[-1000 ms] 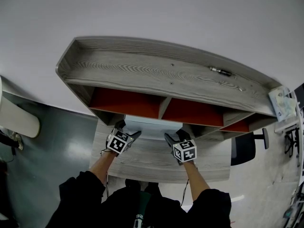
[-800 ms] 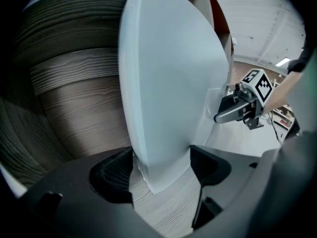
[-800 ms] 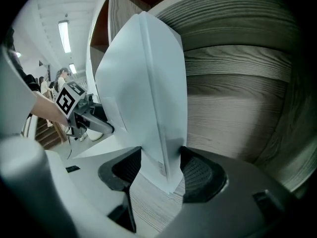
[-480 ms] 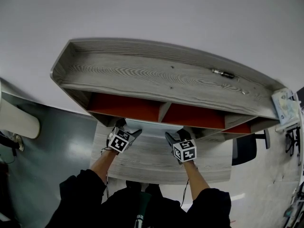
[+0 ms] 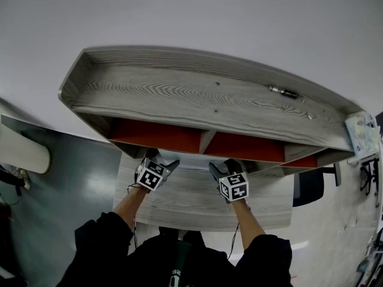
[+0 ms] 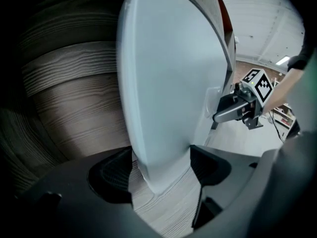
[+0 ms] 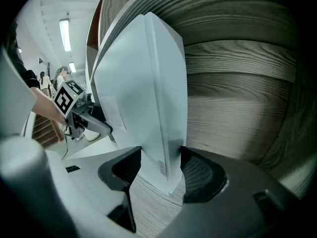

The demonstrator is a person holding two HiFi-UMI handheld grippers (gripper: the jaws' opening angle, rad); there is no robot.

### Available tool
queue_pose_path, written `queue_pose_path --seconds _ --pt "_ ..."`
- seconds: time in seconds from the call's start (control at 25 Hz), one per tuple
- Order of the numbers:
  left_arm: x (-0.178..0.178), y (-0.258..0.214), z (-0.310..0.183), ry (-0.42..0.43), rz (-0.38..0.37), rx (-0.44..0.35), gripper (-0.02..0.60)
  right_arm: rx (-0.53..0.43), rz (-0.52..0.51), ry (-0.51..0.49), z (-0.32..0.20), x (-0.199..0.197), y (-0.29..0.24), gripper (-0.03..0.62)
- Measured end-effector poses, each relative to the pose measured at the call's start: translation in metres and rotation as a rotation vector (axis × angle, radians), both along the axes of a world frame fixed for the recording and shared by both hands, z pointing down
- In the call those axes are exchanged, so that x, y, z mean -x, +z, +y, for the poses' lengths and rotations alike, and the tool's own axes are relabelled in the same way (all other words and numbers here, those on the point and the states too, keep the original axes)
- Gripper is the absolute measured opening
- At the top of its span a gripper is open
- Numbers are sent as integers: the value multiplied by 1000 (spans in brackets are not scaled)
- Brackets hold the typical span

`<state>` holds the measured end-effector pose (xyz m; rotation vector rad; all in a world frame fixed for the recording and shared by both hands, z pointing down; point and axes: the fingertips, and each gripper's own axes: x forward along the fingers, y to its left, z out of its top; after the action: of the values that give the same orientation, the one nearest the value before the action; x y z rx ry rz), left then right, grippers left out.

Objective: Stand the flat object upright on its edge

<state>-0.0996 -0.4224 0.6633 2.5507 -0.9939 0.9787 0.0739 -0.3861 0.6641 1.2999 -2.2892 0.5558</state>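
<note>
A flat white box [image 6: 168,83] is held between both grippers under the grey shelf unit. It looks upright, its thin edge toward the wooden desk [image 5: 179,199]. My left gripper [image 6: 161,170] is shut on one end of it. My right gripper [image 7: 158,170] is shut on the other end of the white box [image 7: 143,93]. In the head view the left gripper [image 5: 163,165] and right gripper [image 5: 219,171] reach under the shelf, and only a sliver of the box [image 5: 191,159] shows. Each gripper view shows the other gripper: the right gripper [image 6: 233,108], the left gripper [image 7: 86,115].
The grey shelf unit [image 5: 197,97] with red-backed compartments [image 5: 158,137] overhangs the desk and hides most of the box. A small dark cylinder [image 5: 284,91] lies on its top. A black chair [image 5: 308,187] stands at the right.
The box has gone further in beneath the shelf, so less of its white face shows in the head view. Both grippers kept their hold and shifted slightly forward.
</note>
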Motion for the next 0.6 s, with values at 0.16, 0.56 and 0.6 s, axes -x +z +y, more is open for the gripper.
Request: queue_pose_path --seconds 0.16,0.56,0.6 --pt "-1 0 -1 0 1 8 365 11 6 -3 -1 0 1 242" --pt "4 -2 3 -23 52 34 365 4 25 5 5 -8 -3 242" --pt "5 -2 4 -28 61 39 365 5 23 10 6 -10 -4 241"
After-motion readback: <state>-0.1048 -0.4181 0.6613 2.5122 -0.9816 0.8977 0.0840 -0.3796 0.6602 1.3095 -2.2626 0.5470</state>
